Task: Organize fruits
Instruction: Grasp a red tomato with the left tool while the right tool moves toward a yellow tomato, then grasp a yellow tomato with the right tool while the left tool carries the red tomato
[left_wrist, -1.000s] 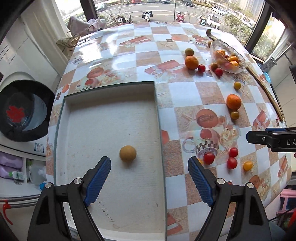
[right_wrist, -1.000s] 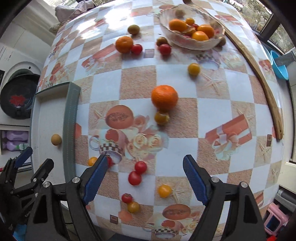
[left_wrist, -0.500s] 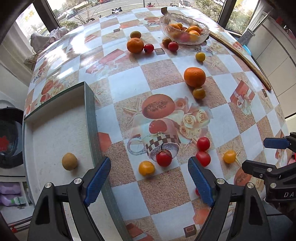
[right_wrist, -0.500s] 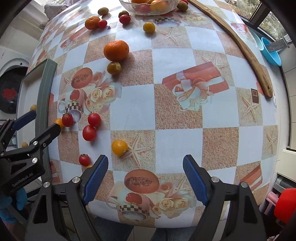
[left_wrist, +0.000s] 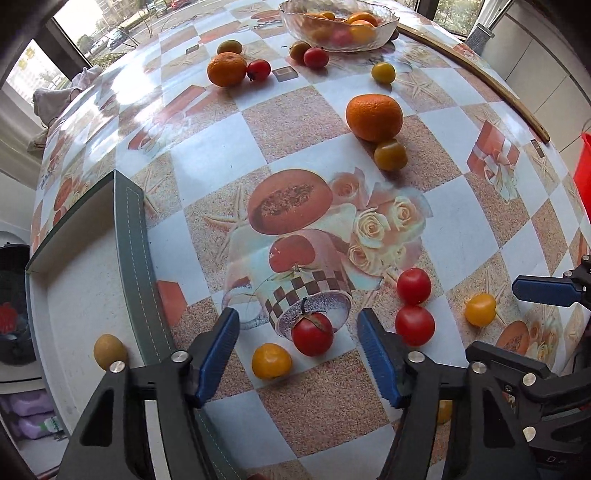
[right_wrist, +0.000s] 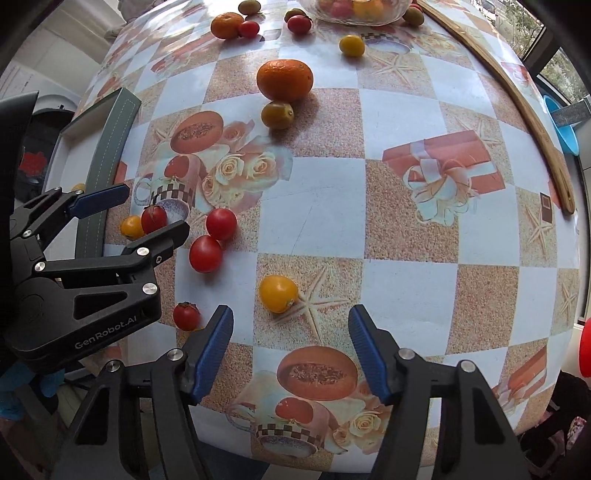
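Observation:
My left gripper (left_wrist: 297, 350) points down at the checked tablecloth with its jaws closing. A red tomato (left_wrist: 312, 334) and a yellow tomato (left_wrist: 271, 361) lie between its blue pads, which touch neither. My right gripper (right_wrist: 291, 347) hangs over the table's near side, jaws closing too. A yellow tomato (right_wrist: 277, 293) lies just ahead of its fingertips, untouched. Two more red tomatoes (left_wrist: 413, 286) lie between the two grippers. The left gripper (right_wrist: 155, 209) also shows at the left of the right wrist view.
A grey-rimmed tray (left_wrist: 131, 236) at the left holds one brownish-yellow fruit (left_wrist: 109, 350). A glass bowl (left_wrist: 340, 29) of fruit stands at the far edge. Two oranges (left_wrist: 373, 117) and small tomatoes dot the table. A small red tomato (right_wrist: 185, 315) lies near the front edge.
The left gripper has swung from above the tray to the right, over the tomatoes, and sunk. The right gripper came down toward the near yellow tomato. Both pairs of jaws have narrowed.

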